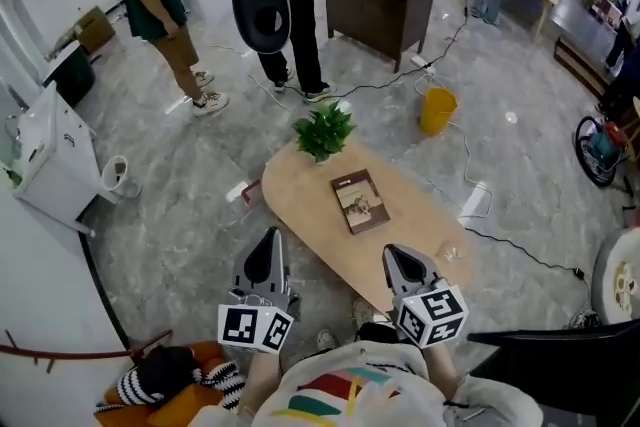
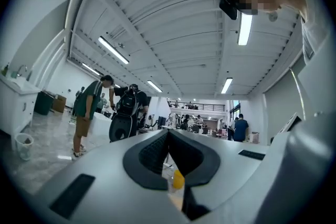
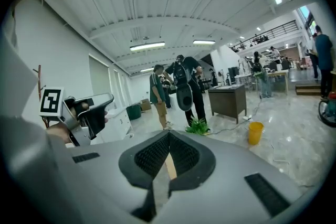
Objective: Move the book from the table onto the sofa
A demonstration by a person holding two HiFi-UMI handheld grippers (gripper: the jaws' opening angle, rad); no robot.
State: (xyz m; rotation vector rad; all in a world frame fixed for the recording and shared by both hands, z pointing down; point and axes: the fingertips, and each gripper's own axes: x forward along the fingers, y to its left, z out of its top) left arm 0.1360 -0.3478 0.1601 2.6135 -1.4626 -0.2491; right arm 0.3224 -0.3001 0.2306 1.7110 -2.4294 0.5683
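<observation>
The thin, probably light and stiff book [image 1: 360, 200] is lying flat, inviting a near-edge pinch, while the left gripper [image 1: 267, 240] and right gripper [image 1: 397, 258] are hovering closed and empty.

Grey marbled floor [image 1: 180, 215] gleams under long ceiling strip lights [image 2: 244, 29]; a dark desk [image 1: 375, 3] stands across the room (yellow bucket [image 1: 437, 110] nearby), white wall [image 3: 79, 55] behind.

Brown book [image 1: 360, 201], pale tan wooden table [image 1: 300, 205], green plant [image 1: 323, 130], yellow bucket [image 1: 437, 109], grey marbled floor [image 1: 180, 215], dark brown desk [image 1: 375, 10], grey left gripper [image 1: 266, 247] and right gripper [image 1: 400, 263] with black-and-white square markers, black-and-white striped cloth [image 1: 215, 377], orange sofa [image 1: 178, 405].
</observation>
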